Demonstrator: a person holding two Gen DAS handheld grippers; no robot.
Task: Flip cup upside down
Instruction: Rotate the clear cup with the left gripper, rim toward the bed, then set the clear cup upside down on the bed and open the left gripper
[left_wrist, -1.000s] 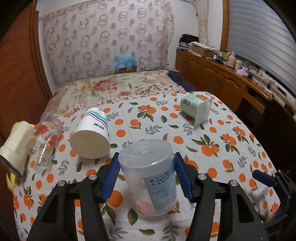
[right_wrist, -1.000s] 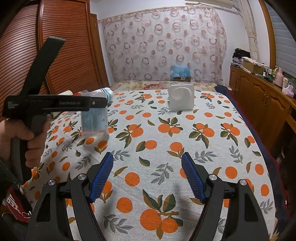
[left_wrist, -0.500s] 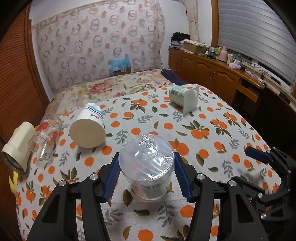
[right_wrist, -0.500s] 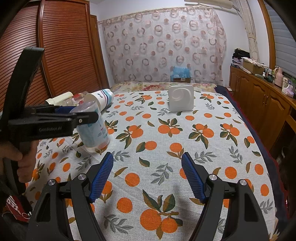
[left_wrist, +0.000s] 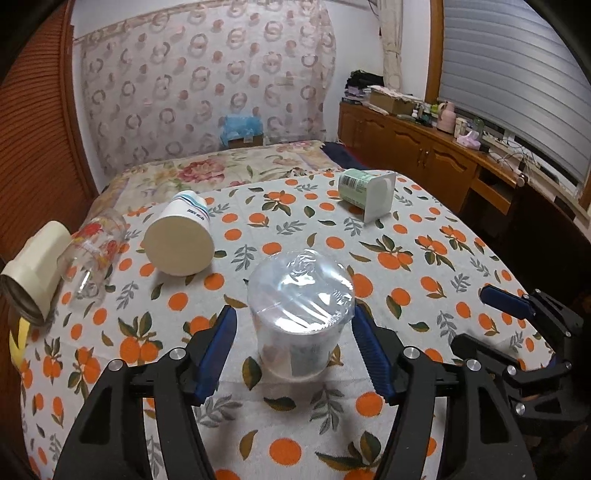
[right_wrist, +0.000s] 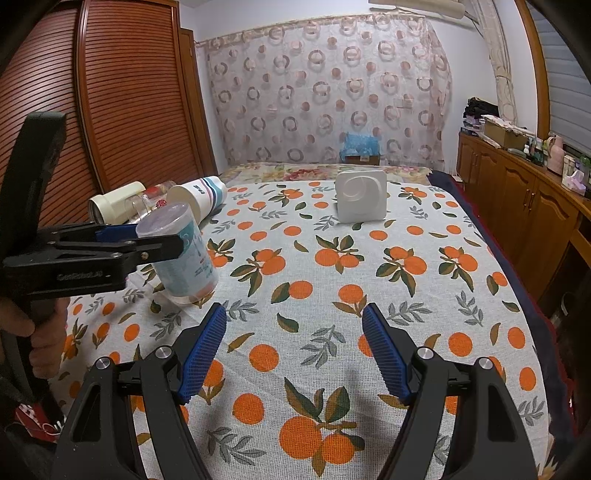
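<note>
A clear plastic cup (left_wrist: 300, 314) with a printed label stands upside down on the orange-print tablecloth (left_wrist: 406, 266), its base up. My left gripper (left_wrist: 293, 350) is open, its blue pads on either side of the cup with small gaps. In the right wrist view the cup (right_wrist: 181, 254) stands at the left with the left gripper (right_wrist: 140, 243) around it. My right gripper (right_wrist: 293, 350) is open and empty above the cloth, to the right of the cup.
A white paper cup (left_wrist: 181, 236), a printed glass (left_wrist: 92, 254) and a cream tumbler (left_wrist: 33, 269) lie on their sides at the left. A green-labelled square white cup (left_wrist: 365, 192) lies on its side at the back right. A wooden cabinet (left_wrist: 424, 155) runs along the right.
The left gripper lowered the cup, turned base-up, onto the cloth and opened its jaws, letting go. The right gripper has not moved.
</note>
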